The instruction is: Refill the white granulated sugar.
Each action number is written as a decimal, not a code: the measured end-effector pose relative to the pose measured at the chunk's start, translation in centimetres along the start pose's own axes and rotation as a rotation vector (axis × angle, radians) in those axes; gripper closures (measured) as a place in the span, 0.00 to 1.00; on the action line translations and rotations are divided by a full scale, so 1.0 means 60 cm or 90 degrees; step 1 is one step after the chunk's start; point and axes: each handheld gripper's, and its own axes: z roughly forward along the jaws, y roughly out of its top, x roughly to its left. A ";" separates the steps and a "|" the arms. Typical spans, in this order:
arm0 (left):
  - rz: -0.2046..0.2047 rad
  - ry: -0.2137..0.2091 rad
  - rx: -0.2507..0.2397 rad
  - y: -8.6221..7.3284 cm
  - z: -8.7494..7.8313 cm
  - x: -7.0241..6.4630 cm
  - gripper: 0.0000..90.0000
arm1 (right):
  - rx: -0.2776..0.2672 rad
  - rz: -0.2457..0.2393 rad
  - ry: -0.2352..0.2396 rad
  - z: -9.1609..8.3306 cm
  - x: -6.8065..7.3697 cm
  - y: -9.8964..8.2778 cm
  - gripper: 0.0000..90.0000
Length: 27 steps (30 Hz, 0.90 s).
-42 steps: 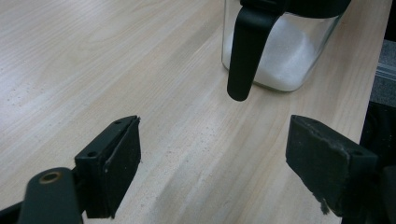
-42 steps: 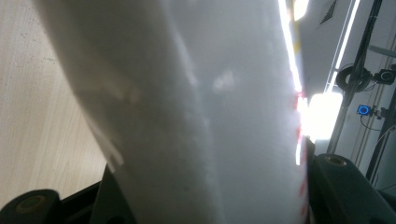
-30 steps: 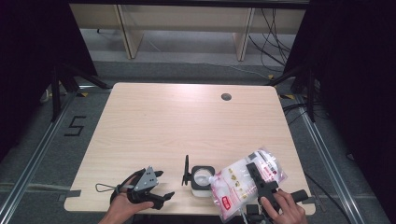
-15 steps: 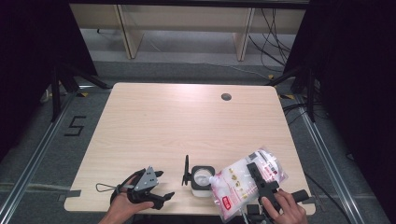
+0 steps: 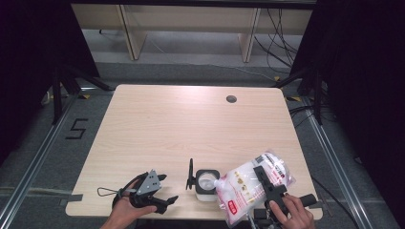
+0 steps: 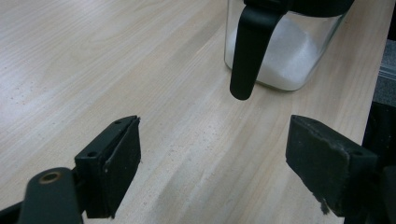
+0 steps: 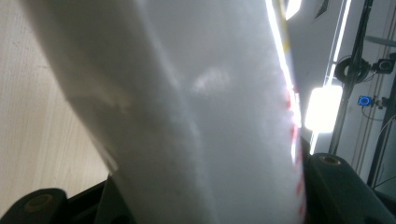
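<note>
Clear plastic pouch of white powder tipped over a small glass jar at the near edge of the table.

The right gripper clamps the clear plastic pouch with red print, its jaws having just closed a little further on the bag's soft body, and holds it slanted so the spout end meets the open mouth of the square glass jar with a black rim (already part-filled with white powder). The jar's black lid stands swung up on its left side. The left gripper rests on the light wooden table just left of the jar, jaws spread wide with nothing between them, pointing toward the jar's glass wall.
</note>
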 end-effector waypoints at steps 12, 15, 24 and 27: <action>-0.001 -0.002 -0.003 0.000 0.001 -0.001 0.20 | -0.004 -0.013 0.006 0.003 -0.001 0.000 0.58; -0.001 -0.004 -0.002 0.001 0.001 0.000 0.20 | -0.005 -0.020 0.006 0.003 -0.002 -0.001 0.58; 0.000 -0.002 -0.002 0.001 -0.001 0.001 0.20 | -0.002 0.002 0.008 0.002 0.000 -0.001 0.59; 0.001 -0.001 0.002 0.001 -0.002 0.001 0.20 | -0.005 0.001 0.006 0.003 -0.001 0.000 0.59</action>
